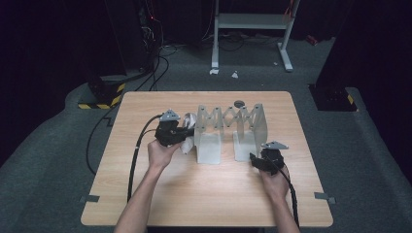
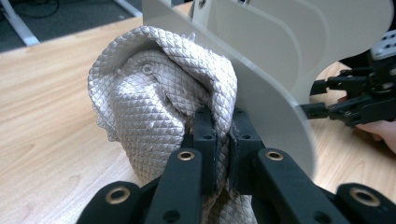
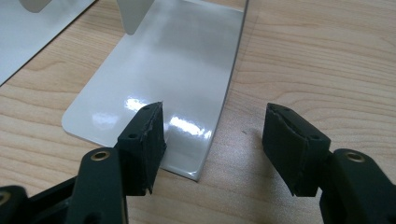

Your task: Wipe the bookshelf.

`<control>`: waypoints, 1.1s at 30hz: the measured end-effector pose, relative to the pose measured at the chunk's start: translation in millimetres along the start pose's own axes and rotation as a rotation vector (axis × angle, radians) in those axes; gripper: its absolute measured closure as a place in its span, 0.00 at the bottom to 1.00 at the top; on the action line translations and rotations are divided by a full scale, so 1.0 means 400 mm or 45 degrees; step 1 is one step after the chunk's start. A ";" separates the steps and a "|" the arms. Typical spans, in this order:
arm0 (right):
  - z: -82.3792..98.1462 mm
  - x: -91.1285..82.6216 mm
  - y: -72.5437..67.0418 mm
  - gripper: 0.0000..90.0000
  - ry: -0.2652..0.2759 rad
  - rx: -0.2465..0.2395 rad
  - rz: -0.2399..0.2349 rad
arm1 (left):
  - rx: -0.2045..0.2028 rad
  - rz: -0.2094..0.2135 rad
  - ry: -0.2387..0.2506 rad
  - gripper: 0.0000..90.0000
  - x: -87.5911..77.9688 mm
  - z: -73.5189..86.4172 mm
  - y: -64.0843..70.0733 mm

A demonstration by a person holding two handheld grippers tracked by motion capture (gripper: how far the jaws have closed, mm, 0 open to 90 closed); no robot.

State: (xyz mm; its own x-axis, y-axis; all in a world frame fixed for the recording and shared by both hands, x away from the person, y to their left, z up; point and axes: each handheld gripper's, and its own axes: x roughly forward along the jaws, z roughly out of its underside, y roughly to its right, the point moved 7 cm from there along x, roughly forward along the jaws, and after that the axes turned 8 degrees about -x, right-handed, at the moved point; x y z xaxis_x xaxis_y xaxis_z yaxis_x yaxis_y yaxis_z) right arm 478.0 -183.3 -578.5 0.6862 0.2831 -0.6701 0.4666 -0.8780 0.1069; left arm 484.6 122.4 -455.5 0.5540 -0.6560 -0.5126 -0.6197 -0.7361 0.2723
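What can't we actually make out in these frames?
- Cloth: left gripper view, its lower end hidden behind the left gripper, which is shut on it; in the high view too small to read.
- Expanding metal rack: left gripper view, top cut off by the edge.
- Small dark round object: high view, behind the rack, too small to identify.
- Right gripper: open; whether the left jaw touches the rack's foot plate is unclear.

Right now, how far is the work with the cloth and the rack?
Done: the left tongs are shut on the quilted cloth, lifted beside the rack. In hand: the right tongs stand open over the rack's foot plate. Left: the cloth does not hang on the rack yet.
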 end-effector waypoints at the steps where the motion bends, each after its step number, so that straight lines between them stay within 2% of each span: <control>1: 0.000 0.000 0.000 0.43 0.000 0.000 0.000 | -0.007 0.010 0.008 0.93 -0.007 -0.003 0.002; 7: 0.000 0.000 0.000 0.43 0.000 0.001 -0.001 | -0.003 0.015 0.021 0.93 -0.027 -0.005 0.012; 11: 0.000 0.000 0.000 0.43 0.000 0.000 -0.001 | 0.027 -0.002 0.006 0.93 -0.024 0.003 0.020; 18: 0.000 0.000 0.000 0.43 0.000 -0.001 0.000 | 0.016 0.002 -0.011 0.93 -0.013 0.028 0.020; 26: 0.000 0.000 -0.001 0.43 -0.001 -0.003 -0.002 | -0.008 0.002 -0.055 0.93 0.014 0.074 0.008; 29: 0.000 0.000 -0.001 0.43 -0.001 -0.003 -0.002 | -0.023 -0.011 -0.092 0.93 0.038 0.100 -0.001; 33: 0.000 0.000 -0.001 0.43 -0.002 -0.004 -0.001 | -0.067 -0.023 -0.142 0.93 0.079 0.142 -0.022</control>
State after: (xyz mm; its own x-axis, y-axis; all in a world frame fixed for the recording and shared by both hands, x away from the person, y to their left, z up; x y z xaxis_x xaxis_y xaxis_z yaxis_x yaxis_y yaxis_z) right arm 477.8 -182.9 -578.5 0.6849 0.2833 -0.6713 0.4688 -0.8766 0.1084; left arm 476.0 117.6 -520.3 0.4976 -0.6221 -0.6045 -0.5787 -0.7572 0.3029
